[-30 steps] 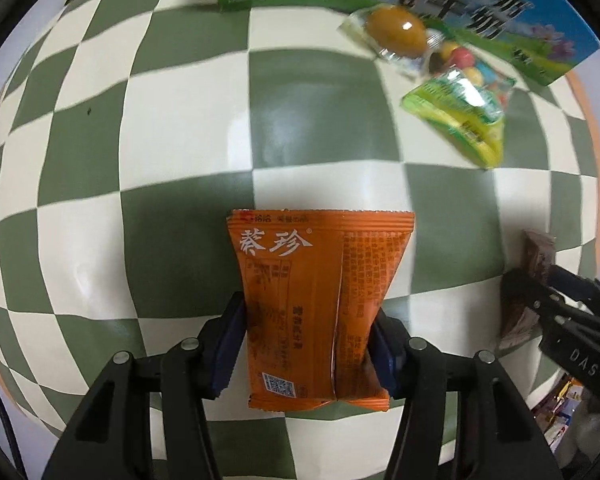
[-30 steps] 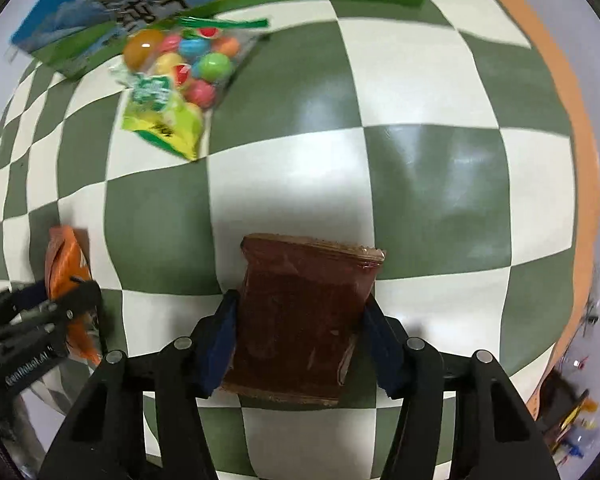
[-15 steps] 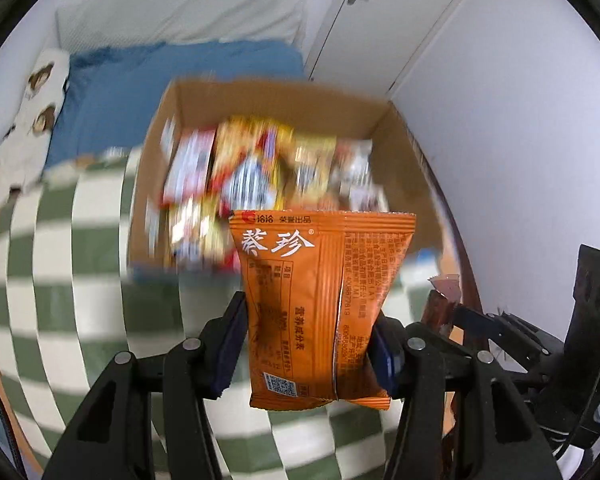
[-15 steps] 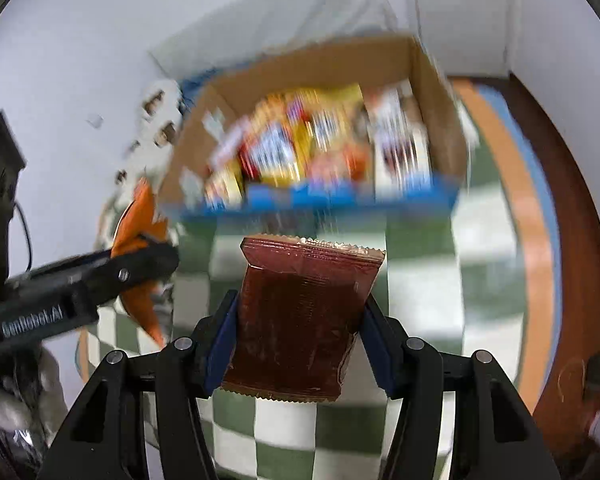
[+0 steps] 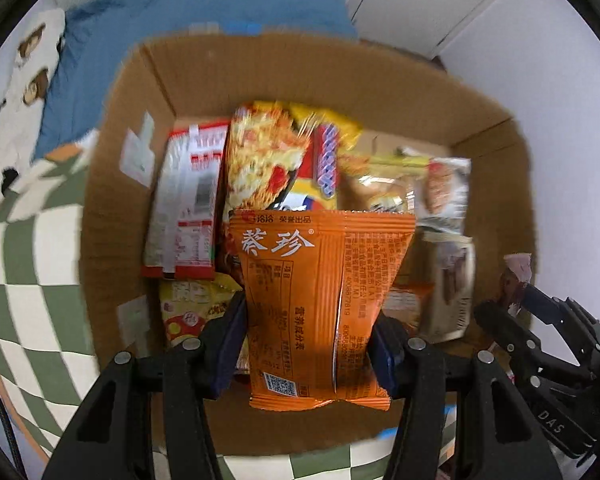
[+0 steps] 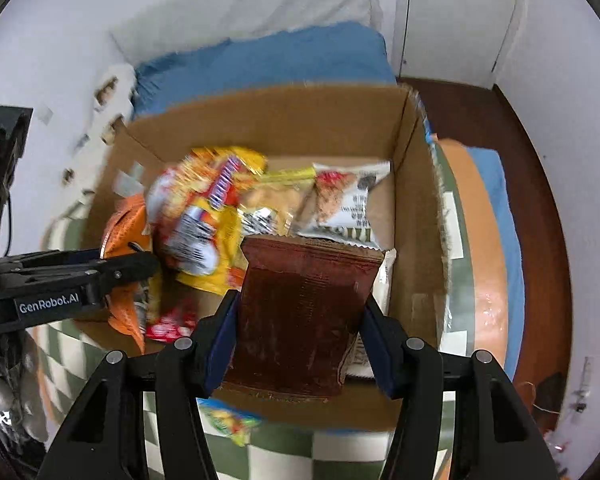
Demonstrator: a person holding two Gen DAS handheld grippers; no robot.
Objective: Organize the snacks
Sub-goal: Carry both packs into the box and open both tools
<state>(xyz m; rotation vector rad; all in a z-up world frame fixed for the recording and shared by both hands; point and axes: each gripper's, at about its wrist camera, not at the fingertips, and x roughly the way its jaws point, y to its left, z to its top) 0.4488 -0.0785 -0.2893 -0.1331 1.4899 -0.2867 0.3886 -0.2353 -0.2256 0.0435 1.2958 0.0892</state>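
Note:
My left gripper [image 5: 306, 354] is shut on an orange snack packet [image 5: 320, 300] with white characters, and holds it over the open cardboard box [image 5: 112, 208]. My right gripper [image 6: 298, 336] is shut on a dark brown snack packet [image 6: 304, 312] above the same cardboard box [image 6: 416, 208]. The box holds several snack packs: a red and white one [image 5: 188, 200], a yellow one [image 6: 208, 216] and a white one [image 6: 340, 204]. In the right wrist view the left gripper [image 6: 132, 268] shows at the left with the orange packet [image 6: 126, 224]. The right gripper [image 5: 512, 304] shows at the right edge of the left wrist view.
The box stands on a green and white checkered cloth [image 5: 28, 288]. A green and yellow candy bag [image 6: 232, 420] lies on the cloth at the box's near edge. Behind the box are a blue bedsheet [image 6: 268, 60], white walls and a door [image 6: 460, 20].
Both grippers have risen from over the checkered cloth and travelled to above the open box, each keeping its packet. The box now fills both views.

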